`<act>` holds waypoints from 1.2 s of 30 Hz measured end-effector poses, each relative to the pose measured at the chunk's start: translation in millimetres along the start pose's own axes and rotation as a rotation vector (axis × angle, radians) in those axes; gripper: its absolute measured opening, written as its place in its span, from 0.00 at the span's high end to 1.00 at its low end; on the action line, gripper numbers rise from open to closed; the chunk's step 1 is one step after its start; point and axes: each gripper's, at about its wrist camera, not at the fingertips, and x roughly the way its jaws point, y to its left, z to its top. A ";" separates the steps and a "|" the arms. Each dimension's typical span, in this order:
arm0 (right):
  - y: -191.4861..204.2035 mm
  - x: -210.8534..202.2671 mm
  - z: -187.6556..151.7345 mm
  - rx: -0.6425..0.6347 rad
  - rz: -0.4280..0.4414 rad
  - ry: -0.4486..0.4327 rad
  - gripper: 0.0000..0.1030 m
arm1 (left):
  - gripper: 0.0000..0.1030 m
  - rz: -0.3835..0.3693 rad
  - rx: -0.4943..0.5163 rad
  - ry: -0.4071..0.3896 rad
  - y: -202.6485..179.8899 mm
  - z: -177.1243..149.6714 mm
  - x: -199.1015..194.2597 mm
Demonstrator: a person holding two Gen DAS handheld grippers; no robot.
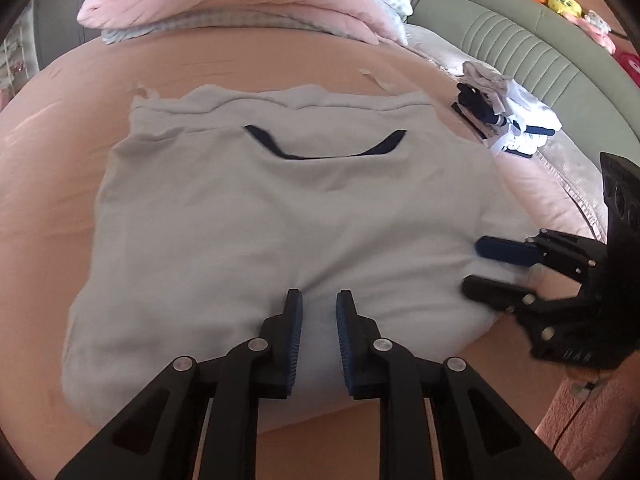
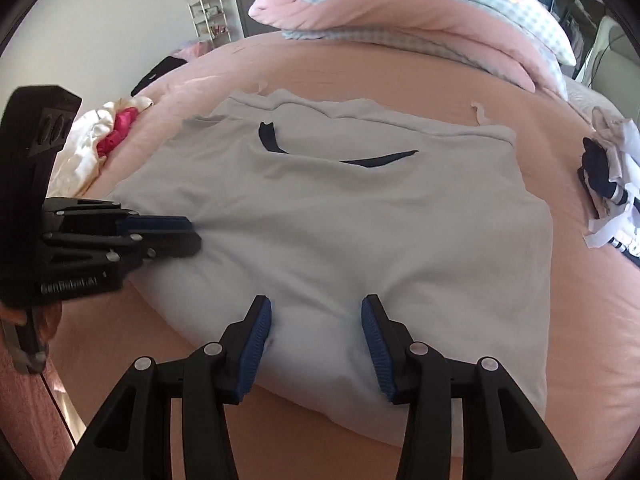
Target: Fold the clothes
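A pale grey garment (image 1: 280, 216) with a dark navy neck trim (image 1: 324, 148) lies spread flat on the pink bed (image 1: 60, 200); it also shows in the right wrist view (image 2: 340, 220). My left gripper (image 1: 319, 298) hovers over the garment's near edge, jaws slightly apart, holding nothing. My right gripper (image 2: 316, 304) is open over the near edge, empty. Each gripper shows in the other's view: the right one (image 1: 476, 264) at the garment's right side, the left one (image 2: 192, 234) at its left side.
A rolled pink and checked quilt (image 1: 248, 4) lies at the far end of the bed. A pile of dark and white clothes (image 1: 504, 116) sits to the right, by a green padded headboard (image 1: 520, 52). Cream and magenta clothes (image 2: 108, 136) lie at the left.
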 end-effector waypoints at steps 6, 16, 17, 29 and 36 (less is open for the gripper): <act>-47.0 -28.5 -17.1 0.128 0.052 0.003 0.64 | 0.97 -0.057 -0.140 0.029 41.3 -0.3 -19.1; -62.0 -42.0 42.4 0.157 0.027 -0.032 0.60 | 0.50 -0.049 -0.041 -0.045 21.6 85.2 -7.3; -55.7 -32.0 54.2 0.126 0.021 -0.016 0.60 | 0.50 -0.054 -0.049 -0.026 24.2 92.1 3.1; -65.5 66.6 86.9 0.090 0.007 0.100 0.60 | 0.50 0.157 -0.001 -0.038 49.3 110.3 48.5; -73.4 35.6 93.6 0.166 0.080 -0.016 0.59 | 0.50 0.073 0.087 -0.098 36.0 106.7 31.3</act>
